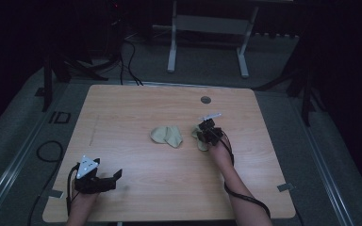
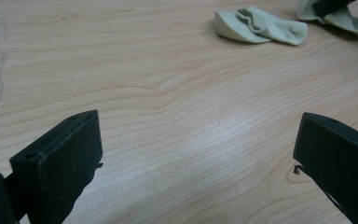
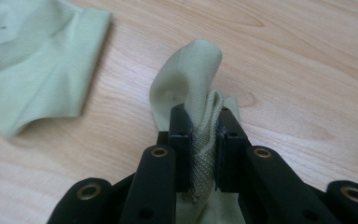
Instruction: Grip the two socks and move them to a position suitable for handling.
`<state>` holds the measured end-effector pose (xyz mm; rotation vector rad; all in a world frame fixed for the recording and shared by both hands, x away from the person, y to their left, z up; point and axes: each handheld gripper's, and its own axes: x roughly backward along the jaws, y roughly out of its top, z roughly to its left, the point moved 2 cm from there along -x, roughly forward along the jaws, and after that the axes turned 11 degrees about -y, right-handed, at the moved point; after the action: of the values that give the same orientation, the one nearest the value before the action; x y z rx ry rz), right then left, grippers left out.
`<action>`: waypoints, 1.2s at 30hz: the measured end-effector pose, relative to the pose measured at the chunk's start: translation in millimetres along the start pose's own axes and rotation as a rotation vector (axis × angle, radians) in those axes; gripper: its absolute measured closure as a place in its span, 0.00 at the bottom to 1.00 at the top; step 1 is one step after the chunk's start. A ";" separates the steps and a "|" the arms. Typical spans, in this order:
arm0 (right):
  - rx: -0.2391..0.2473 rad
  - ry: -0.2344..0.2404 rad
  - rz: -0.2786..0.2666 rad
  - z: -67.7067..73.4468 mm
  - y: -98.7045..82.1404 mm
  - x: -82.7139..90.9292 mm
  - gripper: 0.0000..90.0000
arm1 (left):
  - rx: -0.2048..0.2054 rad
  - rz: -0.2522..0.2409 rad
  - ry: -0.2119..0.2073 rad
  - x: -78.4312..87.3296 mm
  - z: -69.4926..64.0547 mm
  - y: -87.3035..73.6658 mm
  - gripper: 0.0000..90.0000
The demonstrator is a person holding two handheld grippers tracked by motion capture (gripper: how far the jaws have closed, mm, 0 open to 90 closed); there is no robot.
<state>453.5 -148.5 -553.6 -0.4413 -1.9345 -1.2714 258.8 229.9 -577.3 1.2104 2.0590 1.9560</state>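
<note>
Surface: light wood-grain table (image 1: 136,179), square-cornered, with a small round grommet (image 1: 205,100) near the far edge.
Room: dim; grey carpet all round, white desk legs (image 1: 172,47) beyond the far edge, dark cables (image 1: 129,61) on the floor at far left.
Left side: your left gripper (image 1: 115,176) sits low near the table's near-left corner, jaws spread wide with bare wood between them; nothing gripped.
Near edge: your left hand is just inside it; the left edge is near, with a loop of cable (image 1: 49,150) on the floor past it.
Middle: one pale green sock (image 1: 167,135) lies crumpled and flat, untouched, about centre of the table. In the left gripper view it lies far ahead (image 2: 260,27).
Right of middle: your right gripper (image 3: 204,140) is clenched on the second pale green sock (image 3: 193,74), its knit pinched between the pads and a fold standing up above them. That sock is just beside the first, apart from it.
Open room: wide bare wood between the two hands, also along the far edge and the right side.
</note>
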 end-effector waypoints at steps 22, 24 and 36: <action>0.158 0.143 -0.145 -0.9 13.2 104.9 0.89 | -0.006 0.003 0.000 -1.4 -1.5 0.6 0.01; 0.168 0.150 -0.147 0.9 11.5 109.7 0.89 | -0.007 0.003 0.000 -1.7 -1.5 0.7 0.01; 0.344 0.269 -0.166 36.2 -41.1 124.1 0.89 | -0.010 0.015 -0.005 -4.0 -1.8 0.5 0.01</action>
<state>331.9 -149.3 -493.5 0.0626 -1.9337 -1.0087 260.9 226.1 -578.3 1.2310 2.0412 1.9652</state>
